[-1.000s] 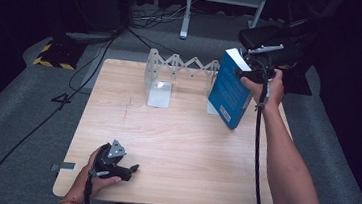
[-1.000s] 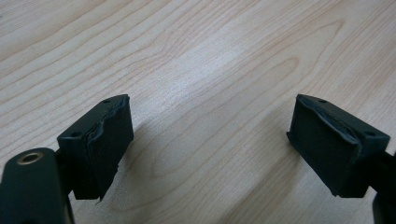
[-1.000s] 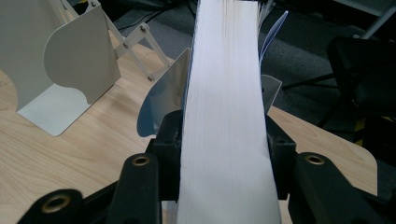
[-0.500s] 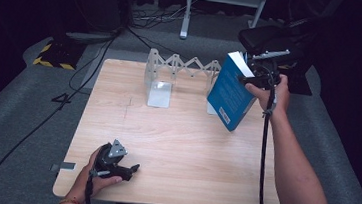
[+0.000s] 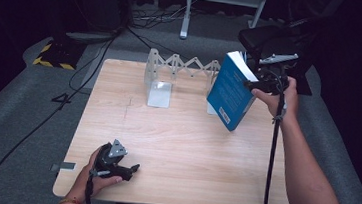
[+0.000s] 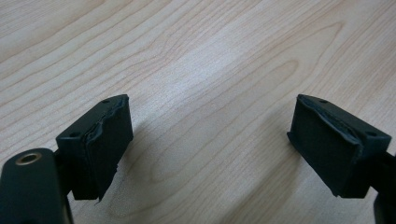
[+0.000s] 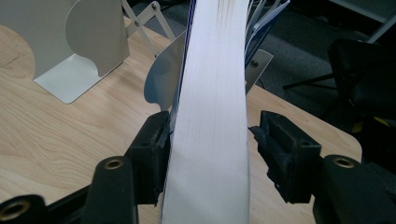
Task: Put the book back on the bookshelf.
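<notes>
The right tool has just been opening around the thick blue paperback book, which is leaning against the desk's white expandable metal bookend rack; stiff, fairly heavy, best gripped across its page block. The left tool is resting released.

The book is showing a blue cover with a small white-and-red label near its lower edge, and its page edges are looking white. The table is showing pale wood grain. The rack is gleaming silver-grey. Both grippers' fingers are looking black.
</notes>
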Motion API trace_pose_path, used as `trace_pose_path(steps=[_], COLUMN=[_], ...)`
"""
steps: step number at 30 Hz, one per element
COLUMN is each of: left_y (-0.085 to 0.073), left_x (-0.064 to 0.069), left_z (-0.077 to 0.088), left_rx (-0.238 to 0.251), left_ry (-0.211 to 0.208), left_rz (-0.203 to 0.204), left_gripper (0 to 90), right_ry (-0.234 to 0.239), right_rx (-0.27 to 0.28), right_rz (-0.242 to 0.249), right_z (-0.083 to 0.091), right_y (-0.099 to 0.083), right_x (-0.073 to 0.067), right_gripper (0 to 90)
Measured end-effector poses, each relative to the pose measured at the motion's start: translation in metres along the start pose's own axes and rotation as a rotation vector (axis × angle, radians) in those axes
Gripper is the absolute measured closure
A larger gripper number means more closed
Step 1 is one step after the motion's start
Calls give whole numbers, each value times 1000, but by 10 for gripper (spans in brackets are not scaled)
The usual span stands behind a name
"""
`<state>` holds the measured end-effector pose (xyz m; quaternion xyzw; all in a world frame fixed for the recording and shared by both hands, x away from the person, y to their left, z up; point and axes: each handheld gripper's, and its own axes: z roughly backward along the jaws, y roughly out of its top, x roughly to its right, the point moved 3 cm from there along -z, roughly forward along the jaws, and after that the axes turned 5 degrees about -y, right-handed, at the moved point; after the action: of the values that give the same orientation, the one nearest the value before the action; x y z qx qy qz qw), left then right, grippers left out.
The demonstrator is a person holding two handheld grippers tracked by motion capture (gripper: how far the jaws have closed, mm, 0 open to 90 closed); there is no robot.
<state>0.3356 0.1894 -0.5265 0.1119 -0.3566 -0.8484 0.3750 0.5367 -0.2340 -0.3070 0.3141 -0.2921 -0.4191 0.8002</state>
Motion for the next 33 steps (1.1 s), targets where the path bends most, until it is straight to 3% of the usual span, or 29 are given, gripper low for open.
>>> trace_pose_path(steps=[7, 11, 19, 23, 30, 33], left_y=[0, 0, 0, 1, 1, 1], left_x=[0, 0, 0, 0, 0, 0], left_z=[0, 0, -1, -1, -1, -1], left_rx=[1, -1, -1, -2, -1, -2], left_ry=[0, -1, -4, -4, -4, -5], left_rz=[1, 2, 6, 5, 4, 5], left_gripper=[139, 138, 137, 137, 137, 138], right_ry=[7, 18, 14, 38, 27, 37], right_rx=[6, 5, 13, 26, -1, 1], right_rz=[46, 96, 98, 92, 140, 138], right_z=[7, 9, 11, 13, 10, 10], right_y=[-11, -19, -34, -42, -63, -70], right_x=[1, -1, 1, 2, 2, 1], right_gripper=[359, 321, 293, 291, 280, 281])
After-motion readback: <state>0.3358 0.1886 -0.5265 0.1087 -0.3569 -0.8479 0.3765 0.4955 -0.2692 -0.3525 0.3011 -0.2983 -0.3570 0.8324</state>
